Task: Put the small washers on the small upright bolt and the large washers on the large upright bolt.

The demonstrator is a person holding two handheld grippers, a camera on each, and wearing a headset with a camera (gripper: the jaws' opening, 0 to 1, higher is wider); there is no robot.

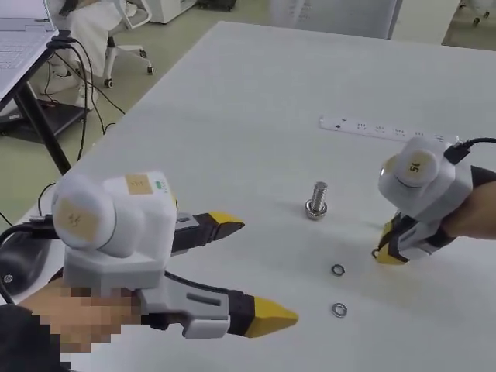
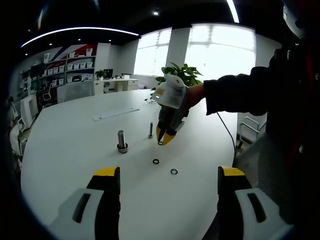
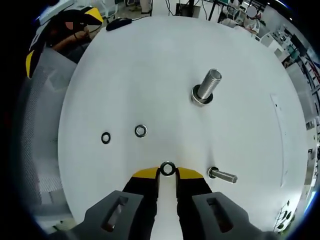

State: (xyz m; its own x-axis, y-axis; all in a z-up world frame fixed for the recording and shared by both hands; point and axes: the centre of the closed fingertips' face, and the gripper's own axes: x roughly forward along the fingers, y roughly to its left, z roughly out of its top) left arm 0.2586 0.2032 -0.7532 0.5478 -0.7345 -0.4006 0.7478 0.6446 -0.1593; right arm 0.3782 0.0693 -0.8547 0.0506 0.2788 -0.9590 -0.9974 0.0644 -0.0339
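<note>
The right tool (image 3: 167,173) is closed narrow on a washer (image 3: 167,168), pinched at its tips. The small bolt (image 3: 222,175) stands just beside those tips, and the large bolt (image 3: 206,87) is farther off. Two loose washers (image 3: 141,131) (image 3: 105,137) lie on the counter (image 3: 150,70) between the tools. The left tool (image 1: 260,271) is wide, holding nothing, well apart from the bolts.

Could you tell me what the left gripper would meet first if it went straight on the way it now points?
Most likely the two loose washers on the table, lying ahead of the open left gripper; if it rides higher, the right gripper beyond, which holds a washer. Height is unclear.
</note>
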